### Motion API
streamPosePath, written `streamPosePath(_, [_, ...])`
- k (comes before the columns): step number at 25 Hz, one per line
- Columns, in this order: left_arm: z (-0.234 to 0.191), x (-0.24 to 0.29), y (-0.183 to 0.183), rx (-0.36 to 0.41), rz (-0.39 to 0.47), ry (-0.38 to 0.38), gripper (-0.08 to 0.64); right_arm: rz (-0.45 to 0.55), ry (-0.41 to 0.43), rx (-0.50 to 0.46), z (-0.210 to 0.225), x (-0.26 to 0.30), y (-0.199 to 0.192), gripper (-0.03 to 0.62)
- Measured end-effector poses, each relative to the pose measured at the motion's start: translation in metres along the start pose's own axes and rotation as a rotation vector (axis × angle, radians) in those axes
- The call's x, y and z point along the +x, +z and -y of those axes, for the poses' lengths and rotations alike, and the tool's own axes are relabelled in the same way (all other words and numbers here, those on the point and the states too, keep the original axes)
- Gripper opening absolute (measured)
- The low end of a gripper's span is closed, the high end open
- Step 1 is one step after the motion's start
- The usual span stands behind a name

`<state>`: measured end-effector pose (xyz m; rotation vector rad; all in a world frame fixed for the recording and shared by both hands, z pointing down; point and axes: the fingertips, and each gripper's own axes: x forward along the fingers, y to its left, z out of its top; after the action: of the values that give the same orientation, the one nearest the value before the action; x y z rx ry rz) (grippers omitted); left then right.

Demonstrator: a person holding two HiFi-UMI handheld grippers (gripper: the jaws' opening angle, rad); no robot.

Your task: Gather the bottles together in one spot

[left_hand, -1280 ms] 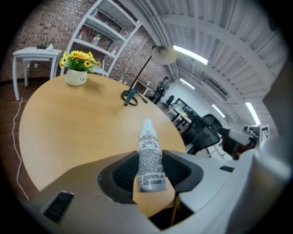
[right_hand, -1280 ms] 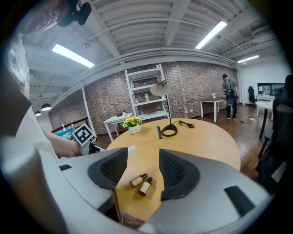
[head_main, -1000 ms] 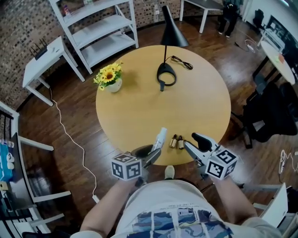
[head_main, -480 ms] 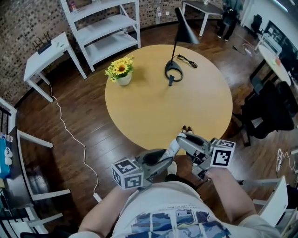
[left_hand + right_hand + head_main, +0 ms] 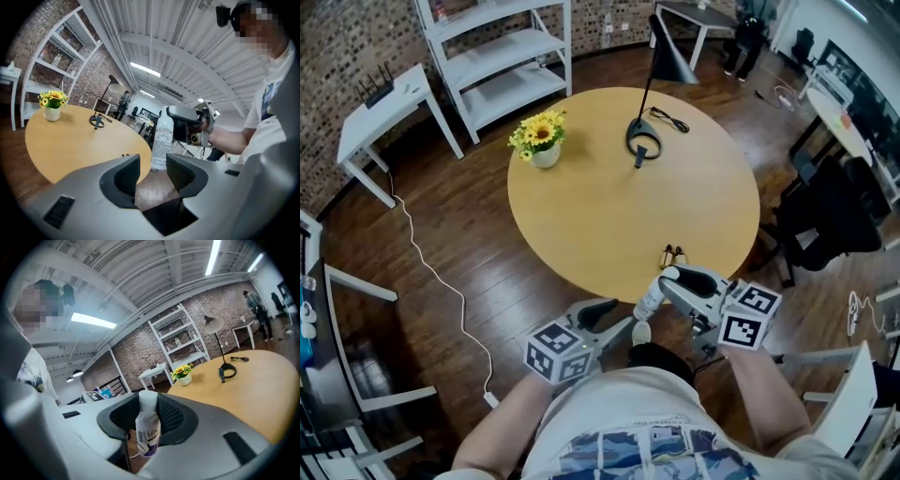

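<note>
Wooden and round, the tabletop (image 5: 609,216) fills the room's middle. Just off its 5 o'clock edge, the right gripper (image 5: 149,416) has just been closing its jaws, which now clamp a white bottle (image 5: 148,432) upright. The left gripper (image 5: 152,166), near 6 o'clock, has its jaws apart and grips nothing. Two small bottles (image 5: 672,255) stand together at the tabletop's 5 o'clock rim.

The white bottle (image 5: 148,431) bears the large letters "UX"; its finer print is unreadable.
</note>
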<state>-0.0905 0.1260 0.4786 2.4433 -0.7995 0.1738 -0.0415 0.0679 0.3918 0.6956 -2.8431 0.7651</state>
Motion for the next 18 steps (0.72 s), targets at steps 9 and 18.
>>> streamPosePath(9, [-0.034, 0.018, -0.005, -0.131, -0.038, 0.063, 0.176, -0.013, -0.221, -0.178, 0.085, -0.013, 0.023, 0.115])
streamPosePath(18, [-0.084, 0.059, 0.031, -0.171, -0.043, 0.168, 0.163, -0.047, -0.252, -0.305, 0.197, 0.011, 0.071, 0.115])
